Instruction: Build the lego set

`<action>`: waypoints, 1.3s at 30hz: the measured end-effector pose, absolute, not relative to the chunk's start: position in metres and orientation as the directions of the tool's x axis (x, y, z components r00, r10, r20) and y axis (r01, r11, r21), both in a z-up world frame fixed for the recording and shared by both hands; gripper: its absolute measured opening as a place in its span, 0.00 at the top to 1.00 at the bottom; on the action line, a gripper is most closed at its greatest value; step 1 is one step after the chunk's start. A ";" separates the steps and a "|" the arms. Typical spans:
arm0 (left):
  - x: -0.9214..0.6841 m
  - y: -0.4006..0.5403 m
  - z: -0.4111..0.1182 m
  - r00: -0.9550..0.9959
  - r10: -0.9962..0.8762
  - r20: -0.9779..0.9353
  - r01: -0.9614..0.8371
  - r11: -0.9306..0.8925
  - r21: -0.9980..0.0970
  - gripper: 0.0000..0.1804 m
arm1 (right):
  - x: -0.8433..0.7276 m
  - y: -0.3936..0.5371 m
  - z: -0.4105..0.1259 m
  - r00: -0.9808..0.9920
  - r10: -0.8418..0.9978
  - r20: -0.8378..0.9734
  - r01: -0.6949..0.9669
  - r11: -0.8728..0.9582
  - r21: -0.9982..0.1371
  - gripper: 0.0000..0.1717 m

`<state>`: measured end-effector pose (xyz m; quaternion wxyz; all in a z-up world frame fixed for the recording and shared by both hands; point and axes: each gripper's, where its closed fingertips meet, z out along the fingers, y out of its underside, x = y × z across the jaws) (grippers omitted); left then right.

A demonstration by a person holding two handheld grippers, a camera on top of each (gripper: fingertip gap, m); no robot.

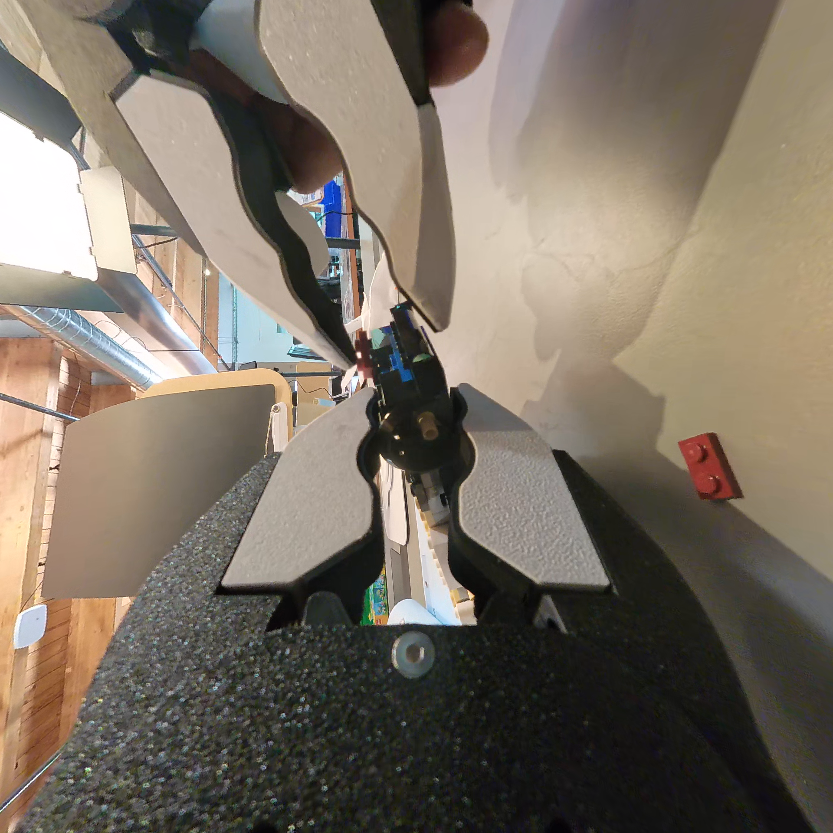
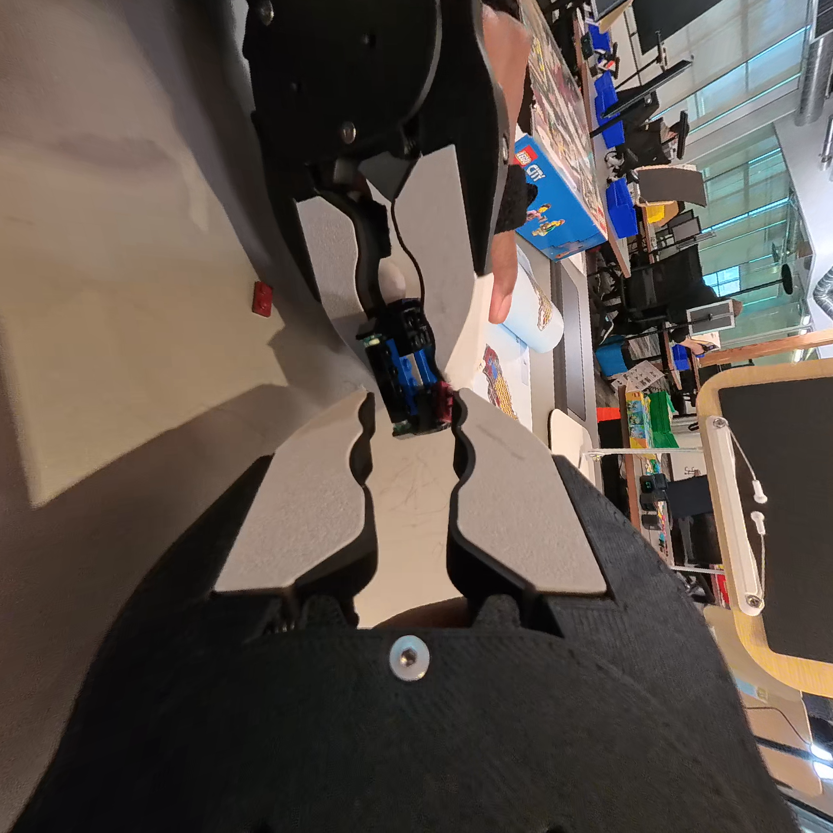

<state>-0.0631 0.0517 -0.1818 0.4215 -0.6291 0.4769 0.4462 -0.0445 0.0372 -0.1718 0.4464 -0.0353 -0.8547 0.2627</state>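
Pale tabletop (image 1: pixel 676 225) spread beyond both tools, with a workshop of desks, blue bins and a blue box (image 2: pixel 559 198) in the background. The left tool (image 1: pixel 414 401) was clenched on the black end of a small brick-built vehicle (image 1: pixel 405 360) of black and blue pieces, both pads pressed to its sides near a round black part with a tan peg. The right tool (image 2: pixel 412 405) met the model from the opposite end. One of its fingers (image 2: pixel 487 450) pressed a dark red piece (image 2: pixel 444 399) against the vehicle's side, while the other finger (image 2: pixel 324 450) stood apart from the model across a visible gap. A loose red two-stud plate (image 1: pixel 710 466) lay on the tabletop to the right of the left tool, well apart from it. A rolled pale blue sheet (image 2: pixel 534 315) lay beyond the right tool.
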 end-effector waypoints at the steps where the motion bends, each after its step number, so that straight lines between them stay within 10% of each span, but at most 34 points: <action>1: -0.063 0.052 -0.182 0.146 -0.223 -0.964 -0.976 -0.189 -0.104 0.84 | -0.044 0.037 -0.171 -0.600 0.294 0.744 -0.179 0.857 -0.483 0.82; 39: -0.023 0.033 -0.144 0.290 -0.188 -0.939 -0.943 0.114 -0.314 0.84 | -0.005 0.013 -0.129 -0.819 0.208 0.535 -0.327 0.596 -0.733 0.85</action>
